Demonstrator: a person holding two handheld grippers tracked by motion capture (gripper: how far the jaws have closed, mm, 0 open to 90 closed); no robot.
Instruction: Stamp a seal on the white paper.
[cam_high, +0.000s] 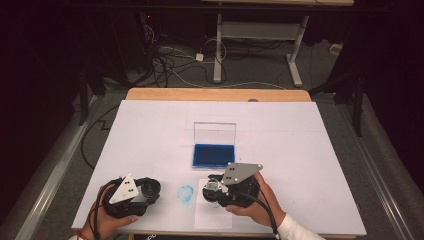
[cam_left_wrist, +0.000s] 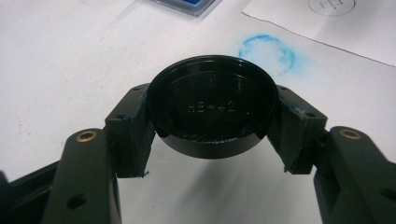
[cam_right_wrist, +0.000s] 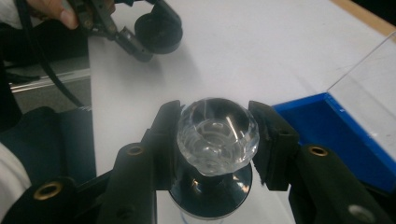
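Note:
My left gripper (cam_high: 148, 189) (cam_left_wrist: 212, 122) is shut on a round black cap (cam_left_wrist: 212, 109) with raised lettering inside, held just above the white table cover near the front left. In the right gripper view that cap (cam_right_wrist: 158, 31) sits at the top left. My right gripper (cam_high: 213, 189) (cam_right_wrist: 217, 140) is shut on the clear faceted knob (cam_right_wrist: 217, 133) of a stamp, whose black base (cam_right_wrist: 210, 189) points down over a small paper sheet (cam_high: 212, 212). The blue ink pad (cam_high: 213, 155) (cam_right_wrist: 336, 135) lies just beyond, its clear lid (cam_high: 214, 133) standing open.
A smudged blue ring (cam_high: 186, 194) (cam_left_wrist: 267, 52) marks the white cover (cam_high: 300, 150) between the grippers. The paper sheet (cam_left_wrist: 369, 28) carries a faint stamped circle (cam_left_wrist: 331, 5). A wooden table edge (cam_high: 217, 94) runs along the back; cables and a desk frame are on the floor beyond.

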